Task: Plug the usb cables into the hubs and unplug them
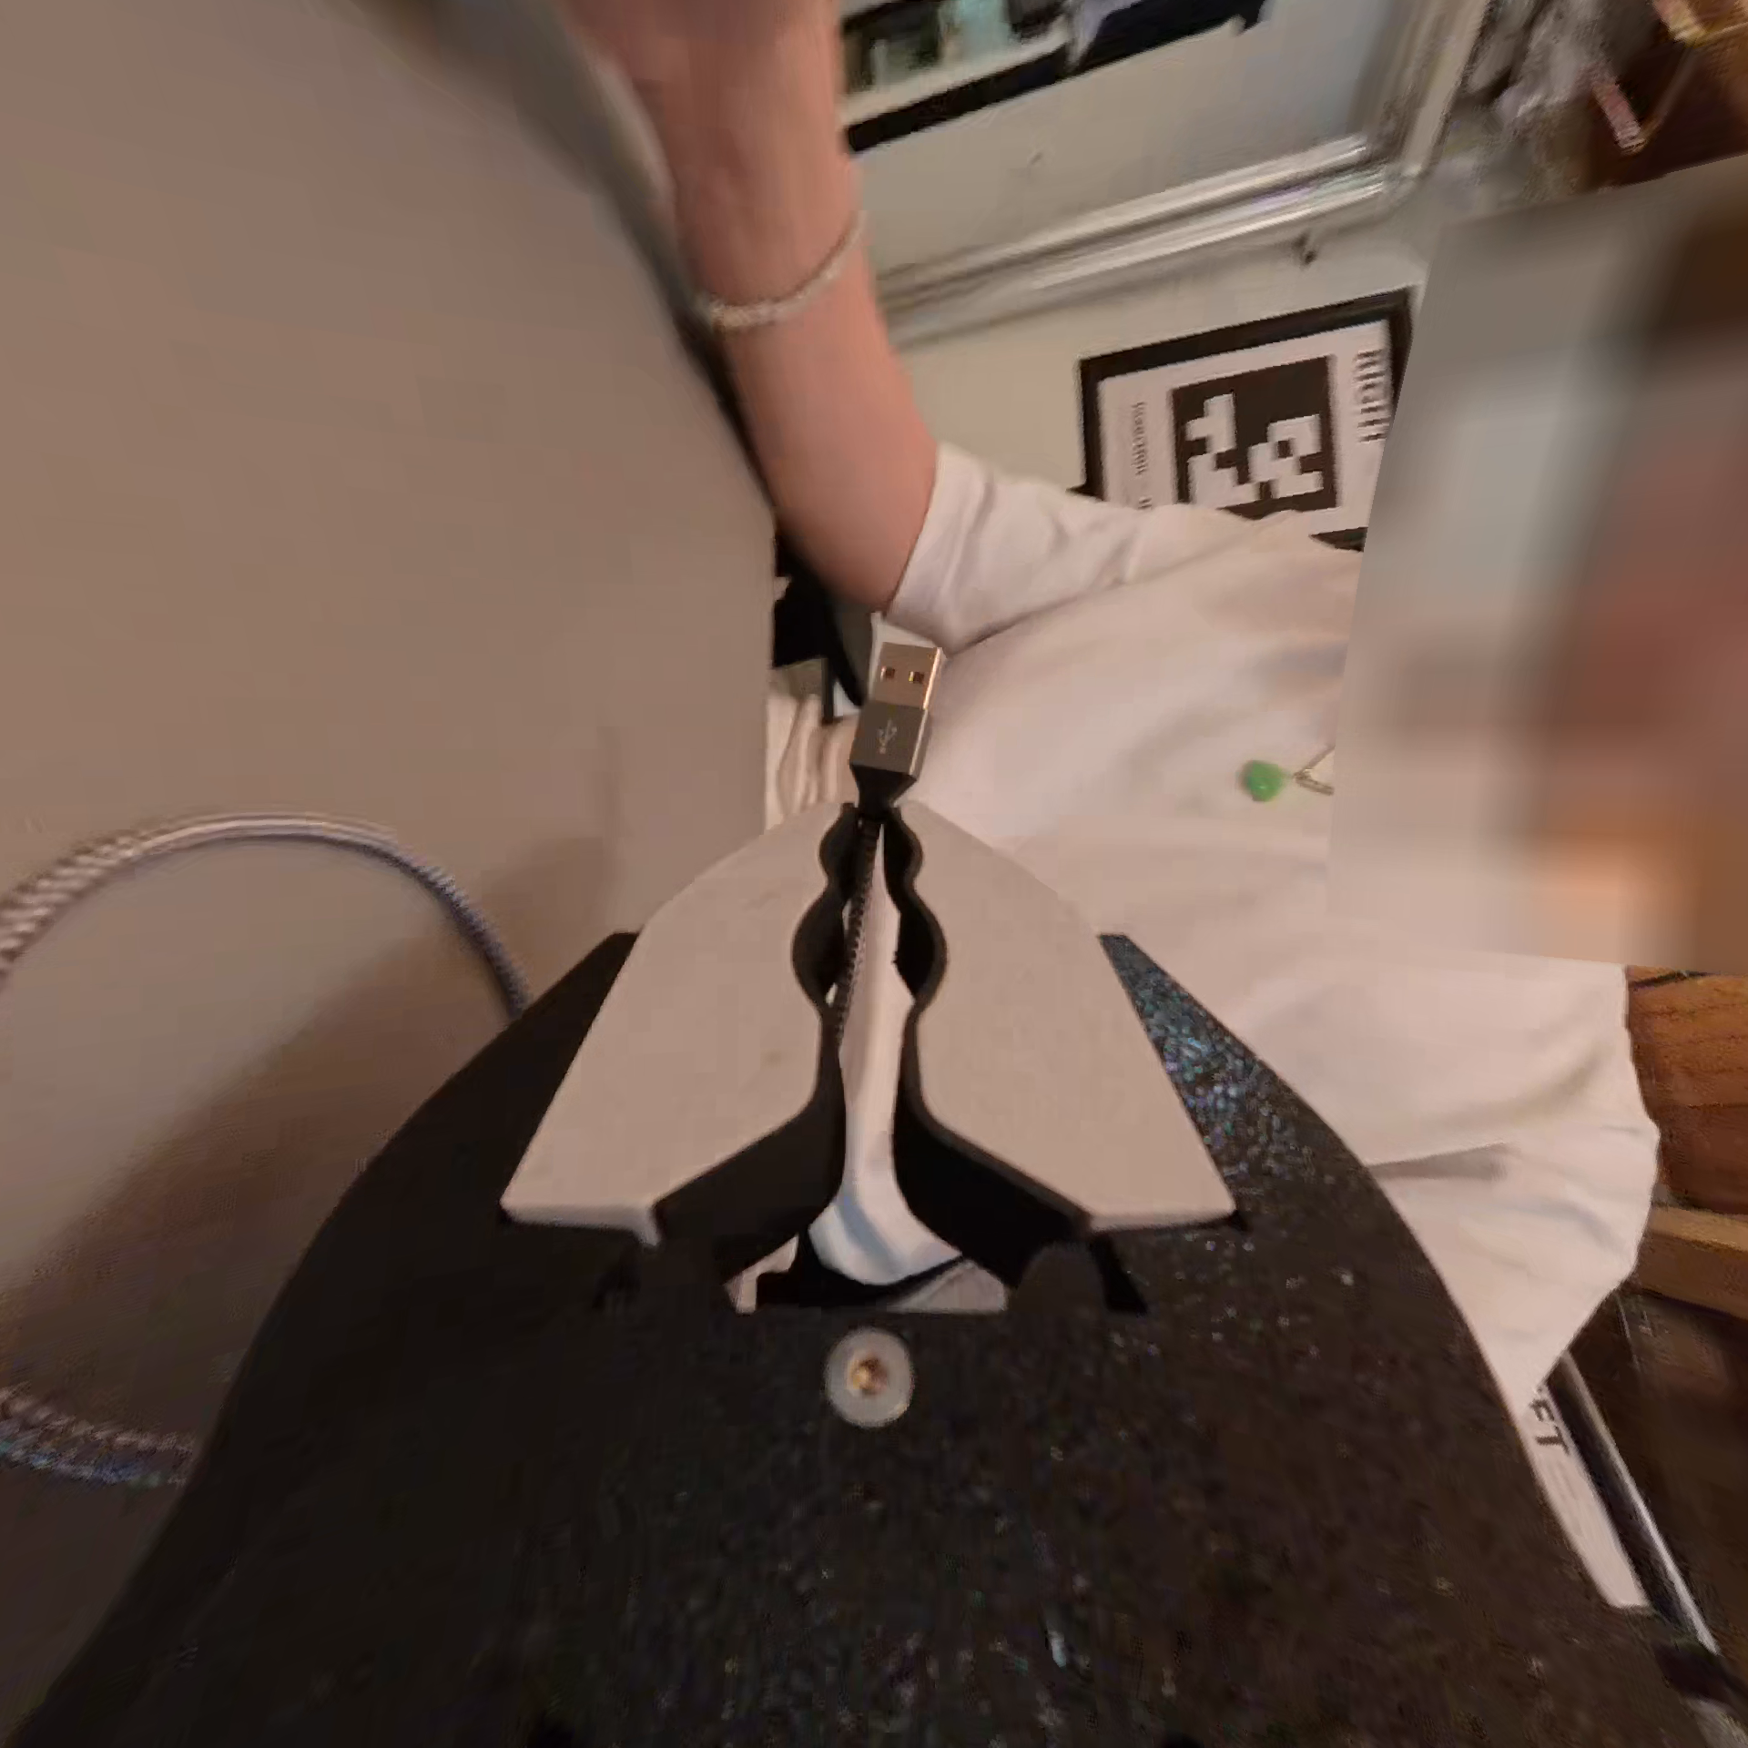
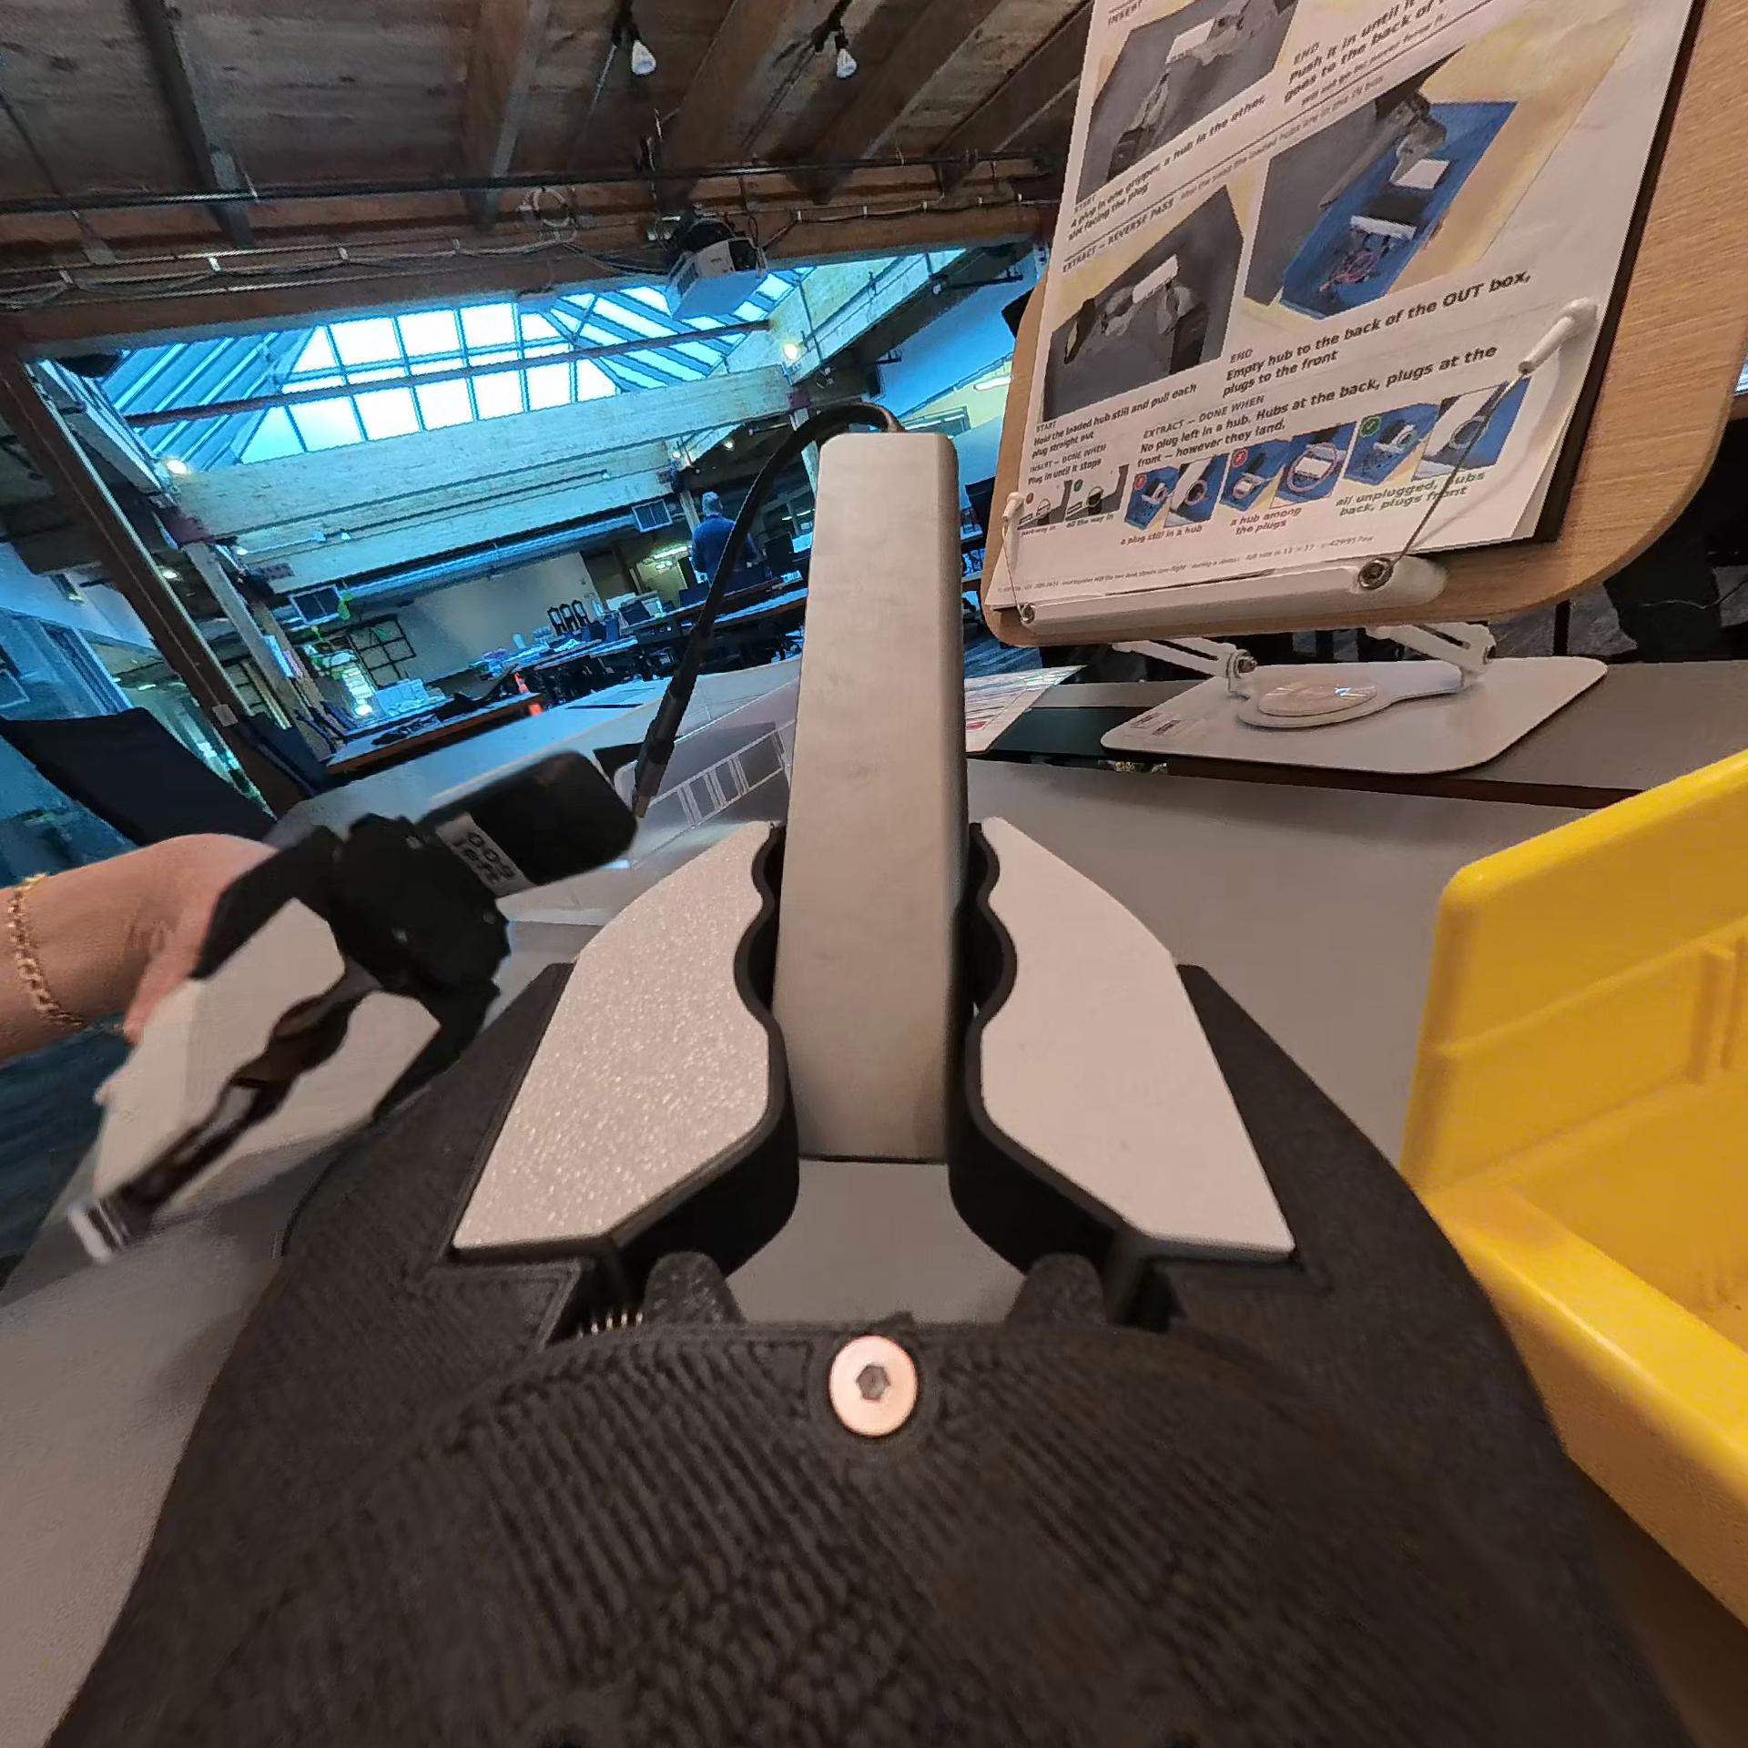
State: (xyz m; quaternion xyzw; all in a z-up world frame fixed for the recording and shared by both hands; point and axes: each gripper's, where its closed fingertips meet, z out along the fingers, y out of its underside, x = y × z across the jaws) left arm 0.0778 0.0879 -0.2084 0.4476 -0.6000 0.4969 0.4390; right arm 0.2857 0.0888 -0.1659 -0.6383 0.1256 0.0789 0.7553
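Landmark: the grey hub [image 2: 875, 804], clamped in the right gripper [image 2: 875, 984], its long axis running straight out along the fingers and tilted up off the grey worktop [image 2: 1230, 880]. The hub's own black lead [image 2: 719, 577] arcs from its far end down to its left.

Left gripper [image 1: 875, 832] pinched shut on the braided cable [image 1: 856, 922] just behind the USB plug [image 1: 894, 714]; the plug sticks out past the fingertips, metal end forward.

In the right wrist view the left gripper [image 2: 123, 1182] sits left of the hub and nearer the camera, its tips aimed down and toward the camera, away from the hub. No port visible from here.

Judgement: plug and hub well apart and misaligned. The plug axis must swing round to face a port; which face carries ports, cannot tell.

Yellow bin [image 2: 1589, 1135] right of the hub; instruction sheet on a stand [image 2: 1324, 284] behind, right.
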